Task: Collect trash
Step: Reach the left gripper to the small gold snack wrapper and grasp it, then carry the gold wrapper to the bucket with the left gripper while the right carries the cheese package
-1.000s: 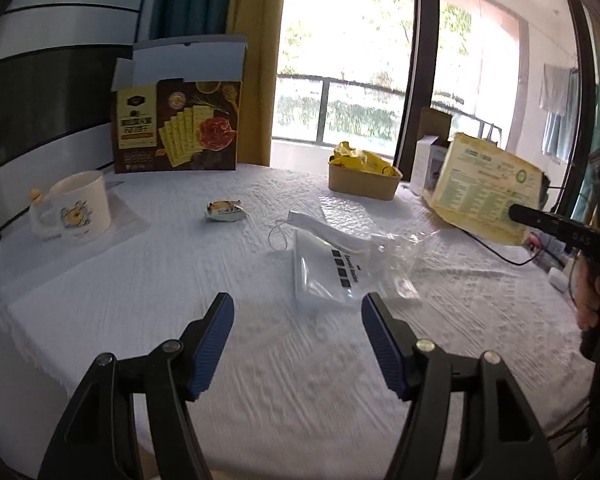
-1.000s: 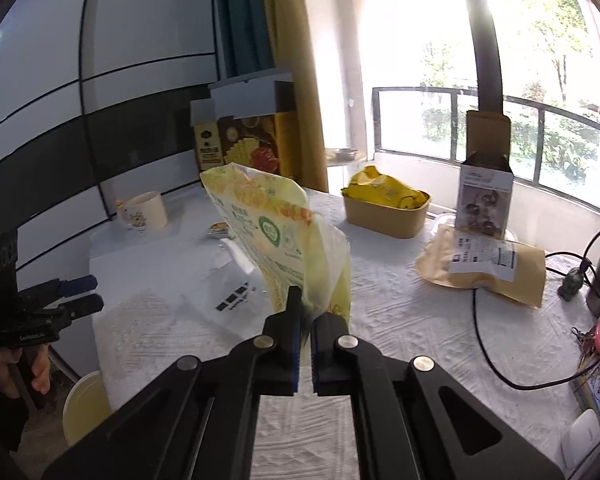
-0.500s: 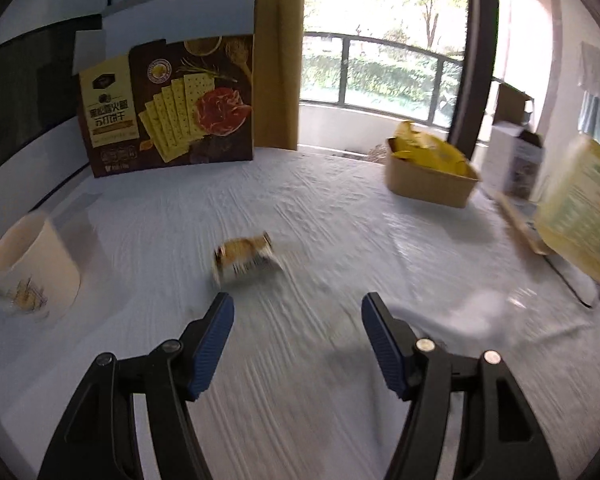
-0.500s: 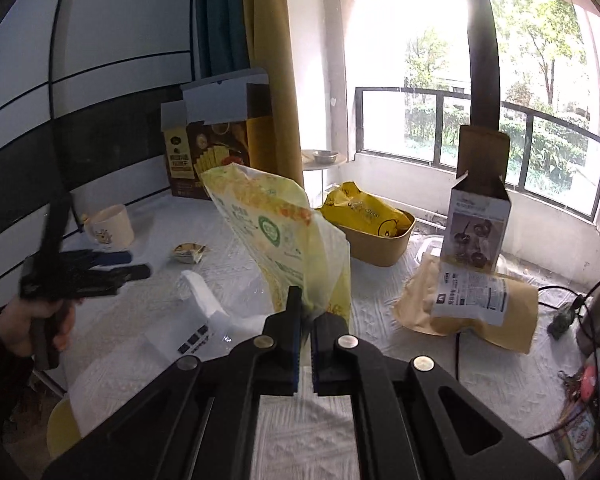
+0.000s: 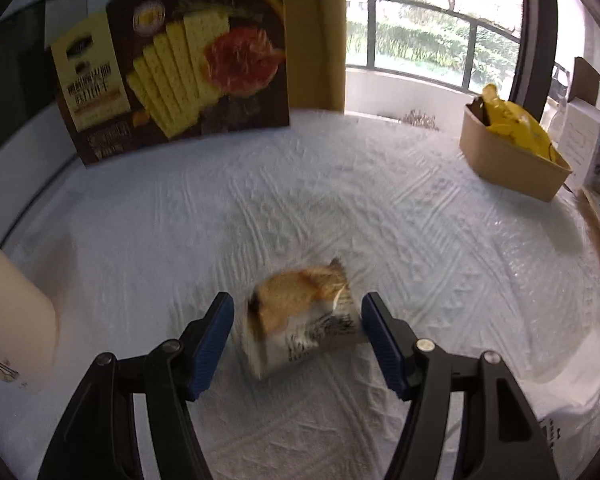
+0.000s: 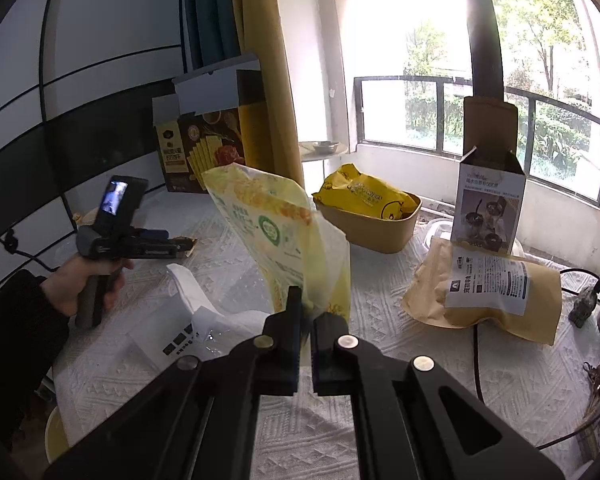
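Observation:
A small crumpled snack wrapper [image 5: 300, 320], orange and white, lies on the white tablecloth [image 5: 340, 208]. My left gripper [image 5: 296, 336] is open, its blue pads on either side of the wrapper, not touching it. It also shows in the right wrist view [image 6: 180, 245], held out over the table's left part. My right gripper [image 6: 305, 320] is shut on the bottom edge of a yellow-green empty bag [image 6: 284, 236] and holds it upright above the table. A white plastic bag [image 6: 188, 328] lies crumpled below it.
A cracker box [image 5: 172, 68] stands at the back left. A brown paper tub with a yellow packet [image 6: 368, 210] sits at the back. A tan pouch [image 6: 488, 292], a small open carton [image 6: 488, 196], a cable and a mug [image 5: 12, 312] are also on the table.
My left gripper has moved forward and left, from the white plastic bag to the small wrapper, which now lies between its pads. My right gripper still holds the yellow-green bag.

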`<state>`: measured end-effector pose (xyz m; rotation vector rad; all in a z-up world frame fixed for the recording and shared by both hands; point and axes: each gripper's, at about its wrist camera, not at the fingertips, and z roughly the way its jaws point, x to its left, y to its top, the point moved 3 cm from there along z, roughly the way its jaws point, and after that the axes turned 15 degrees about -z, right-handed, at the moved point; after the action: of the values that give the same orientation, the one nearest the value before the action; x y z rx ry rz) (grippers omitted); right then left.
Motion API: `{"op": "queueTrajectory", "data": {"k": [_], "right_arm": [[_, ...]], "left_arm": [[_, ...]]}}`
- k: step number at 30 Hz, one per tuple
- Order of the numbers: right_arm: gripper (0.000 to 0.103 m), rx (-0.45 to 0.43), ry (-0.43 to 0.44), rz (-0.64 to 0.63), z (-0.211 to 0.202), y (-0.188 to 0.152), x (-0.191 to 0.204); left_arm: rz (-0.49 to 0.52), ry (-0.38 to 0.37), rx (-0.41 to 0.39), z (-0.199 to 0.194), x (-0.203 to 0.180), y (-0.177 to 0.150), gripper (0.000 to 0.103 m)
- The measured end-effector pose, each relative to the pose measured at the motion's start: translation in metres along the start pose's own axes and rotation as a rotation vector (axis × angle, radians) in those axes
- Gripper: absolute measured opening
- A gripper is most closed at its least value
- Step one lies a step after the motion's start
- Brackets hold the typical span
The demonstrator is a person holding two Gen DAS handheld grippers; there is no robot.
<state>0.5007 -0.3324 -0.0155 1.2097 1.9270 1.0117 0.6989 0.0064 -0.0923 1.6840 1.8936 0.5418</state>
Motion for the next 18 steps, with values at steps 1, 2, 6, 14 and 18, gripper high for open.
{"op": "queueTrajectory", "data": {"k": [1,2,6,14,18], "right_arm": [[0.003,-0.001,-0.001,0.001,-0.001,0.000,0.000],[0.003,-0.001,-0.001,0.002,-0.002,-0.001,0.000],[0.003,0.004,-0.002,0.008,-0.005,-0.003,0.000],[0.003,-0.006,-0.010,0.007,-0.027,-0.001,0.008],[0.003,-0.024,-0.012,-0.008,-0.048,0.003,0.019]], "left_arm": [[0.001,-0.002,0.002,0.000,0.000,0.000,0.067],[0.019,-0.002,-0.009,-0.003,-0.002,-0.003,0.064],[0.087,-0.032,-0.020,-0.014,-0.012,-0.012,0.025],[0.115,-0.074,-0.053,-0.059,-0.022,-0.028,0.017],[0.127,-0.101,-0.097,-0.100,-0.026,-0.040,0.017]]}}
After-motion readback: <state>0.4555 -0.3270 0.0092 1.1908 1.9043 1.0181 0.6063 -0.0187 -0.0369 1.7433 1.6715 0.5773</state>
